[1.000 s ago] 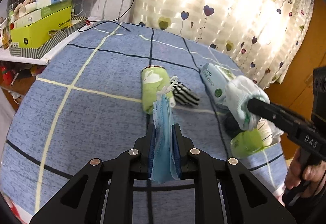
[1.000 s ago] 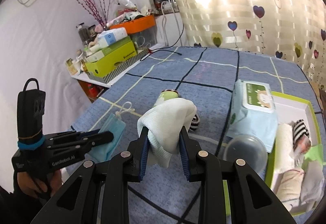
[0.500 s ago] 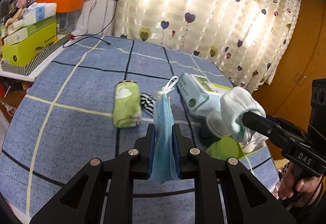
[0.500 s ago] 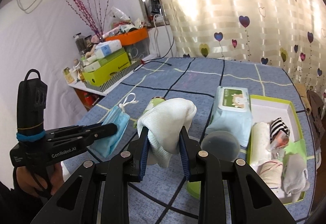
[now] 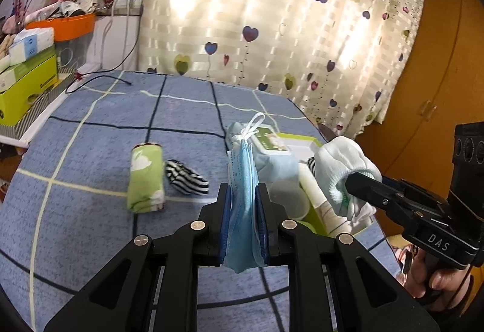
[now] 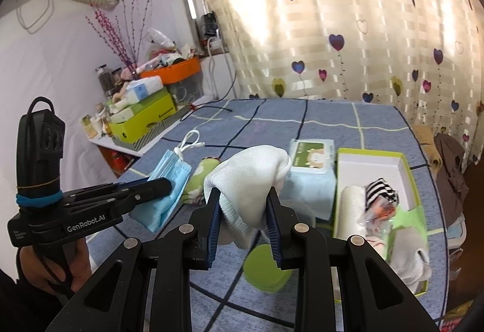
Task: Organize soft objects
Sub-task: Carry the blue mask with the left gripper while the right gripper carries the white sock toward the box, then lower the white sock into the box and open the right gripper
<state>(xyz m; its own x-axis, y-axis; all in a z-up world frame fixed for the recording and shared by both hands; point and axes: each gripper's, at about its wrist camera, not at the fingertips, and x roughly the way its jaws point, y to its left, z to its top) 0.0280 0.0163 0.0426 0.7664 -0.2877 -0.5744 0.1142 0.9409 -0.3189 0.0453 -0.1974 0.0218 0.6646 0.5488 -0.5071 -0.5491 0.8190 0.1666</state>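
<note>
Both grippers have swung across toward the green-edged box since a second ago, carrying their loads with them, so the box now shows far more fully in the right wrist view. Clamped in the left gripper [image 5: 244, 199] is a folded blue face mask [image 5: 242, 180], its white ear loops sticking up above the pads. Pressed between the pads of the right gripper [image 6: 243, 206] is a white sock [image 6: 251, 180], bunched and drooping over both sides.

Both pieces look light and limp, I'd say. They will sag and flop wherever they are not pinched, so a hold across the folded middle, as now, seems the sound one; a grip on a loop or a cuff edge would probably let the rest unfold. Neither seems fragile or slippery.

Open on the right side sits the box [image 6: 402, 156], already holding a rolled white cloth, a striped sock and some other soft bits. A pack of wet wipes [image 6: 311, 159] lies just beside it. Left out on the surface are a green rolled towel [image 5: 145, 177] and a black-and-white striped sock [image 5: 186, 179], touching or nearly so.

Rather than a counter, the surface looks like a bed with a blue checked cover [image 5: 90, 150], soft and a little uneven. Heart-printed curtains [image 5: 272, 29] glow with daylight behind, and a cluttered shelf with a green carton [image 6: 142, 117] and an orange basin stands by the wall.
</note>
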